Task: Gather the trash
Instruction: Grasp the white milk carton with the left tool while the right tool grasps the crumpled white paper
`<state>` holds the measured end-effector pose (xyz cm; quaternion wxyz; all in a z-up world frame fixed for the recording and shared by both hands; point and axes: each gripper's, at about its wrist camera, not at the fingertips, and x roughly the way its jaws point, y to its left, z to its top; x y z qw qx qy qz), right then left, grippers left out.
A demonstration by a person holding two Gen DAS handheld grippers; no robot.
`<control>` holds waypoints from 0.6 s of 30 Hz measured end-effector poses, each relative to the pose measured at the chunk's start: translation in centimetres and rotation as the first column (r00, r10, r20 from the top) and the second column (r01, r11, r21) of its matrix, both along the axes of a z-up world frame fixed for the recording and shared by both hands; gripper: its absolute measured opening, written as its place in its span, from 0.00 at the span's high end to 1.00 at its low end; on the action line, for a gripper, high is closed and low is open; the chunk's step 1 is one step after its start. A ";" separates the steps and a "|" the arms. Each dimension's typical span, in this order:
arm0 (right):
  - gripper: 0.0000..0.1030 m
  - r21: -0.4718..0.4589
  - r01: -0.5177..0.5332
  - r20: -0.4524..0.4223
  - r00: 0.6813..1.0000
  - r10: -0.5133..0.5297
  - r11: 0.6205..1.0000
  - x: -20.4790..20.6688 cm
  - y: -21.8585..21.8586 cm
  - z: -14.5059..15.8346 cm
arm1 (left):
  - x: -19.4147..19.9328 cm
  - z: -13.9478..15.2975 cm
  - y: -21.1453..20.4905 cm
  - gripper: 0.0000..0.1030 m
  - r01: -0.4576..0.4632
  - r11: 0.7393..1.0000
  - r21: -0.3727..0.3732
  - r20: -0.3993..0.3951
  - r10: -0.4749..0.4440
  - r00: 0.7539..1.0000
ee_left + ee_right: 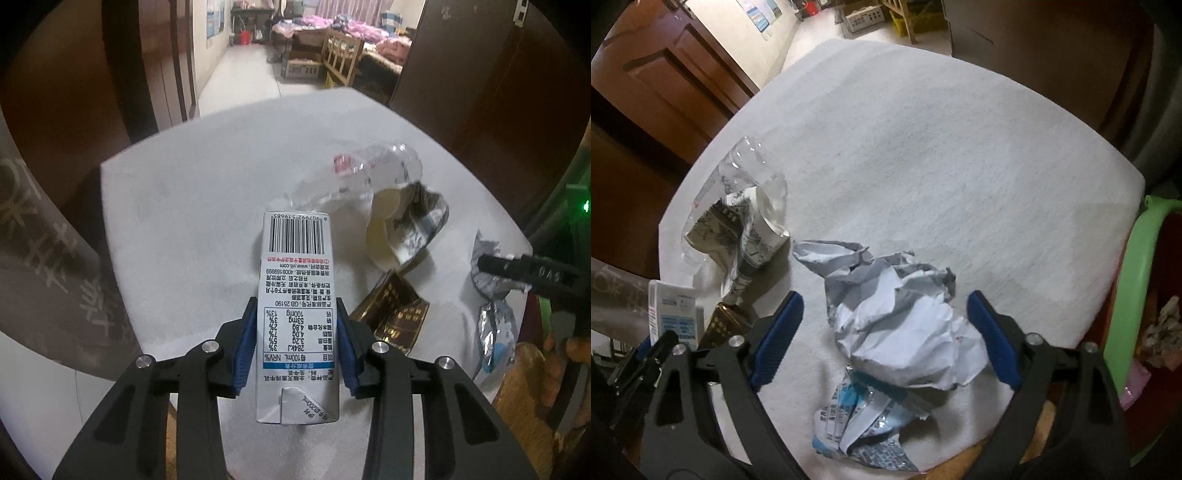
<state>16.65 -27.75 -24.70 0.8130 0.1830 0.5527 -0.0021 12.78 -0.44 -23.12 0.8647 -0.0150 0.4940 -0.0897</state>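
Left gripper (296, 339) squeezing a white milk carton (296, 306) between its blue pads (246, 349), one pad on each side. Carton's barcode end pointing away, above the white table (207, 192). Just past the carton, a crushed clear plastic bottle (364, 173) lying on the table, touching a squashed paper cup (404, 225). Near those, a flat brown and gold wrapper (397, 314). Over at the table's right edge, crinkly silver wrappers (493, 295).

Right gripper (885, 325) wide apart, holding nothing. Blue pads (993, 339) on either side of a big crumpled white paper (905, 325), close but whether touching cannot be told. Below the paper, a shiny blue and white wrapper (860, 428) lying at the near edge of the table. Far left in the right wrist view, the same carton in the other gripper, beside the bottle and cup. Off the table's right side, a green bin (1137, 280) with some scraps inside.
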 end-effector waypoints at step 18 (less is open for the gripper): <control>0.46 0.187 0.044 0.213 0.973 -0.084 0.981 -4.7 -2.2 8.5 | -1.6 8.6 -0.6 0.65 -0.028 0.998 -0.058 0.191 0.039 0.981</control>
